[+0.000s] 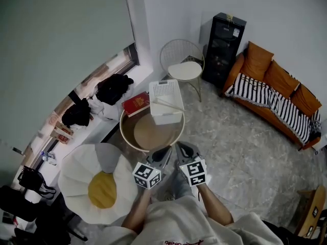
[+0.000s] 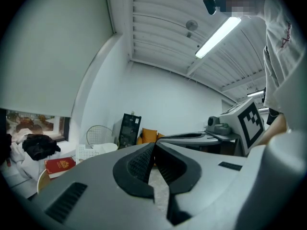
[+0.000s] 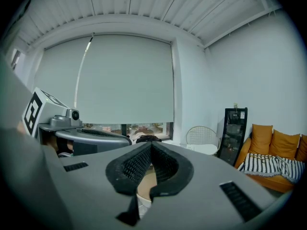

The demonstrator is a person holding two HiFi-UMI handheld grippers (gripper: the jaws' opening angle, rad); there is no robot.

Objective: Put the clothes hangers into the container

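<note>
Lower centre: left gripper [image 1: 161, 153] and right gripper [image 1: 185, 149] side by side, roughly level, aimed at round table [image 1: 126, 135]. Both jaws pressed together, holding nothing.

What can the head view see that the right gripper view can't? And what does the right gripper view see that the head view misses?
Only the head view shows the red book and the fried-egg-shaped cushion.
Only the right gripper view shows the slatted ceiling and, close up, the ribbed black fingers of the right gripper, pressed together with nothing between them.
Both show the white wire chair, the black cabinet and the orange sofa with its striped blanket.
</note>
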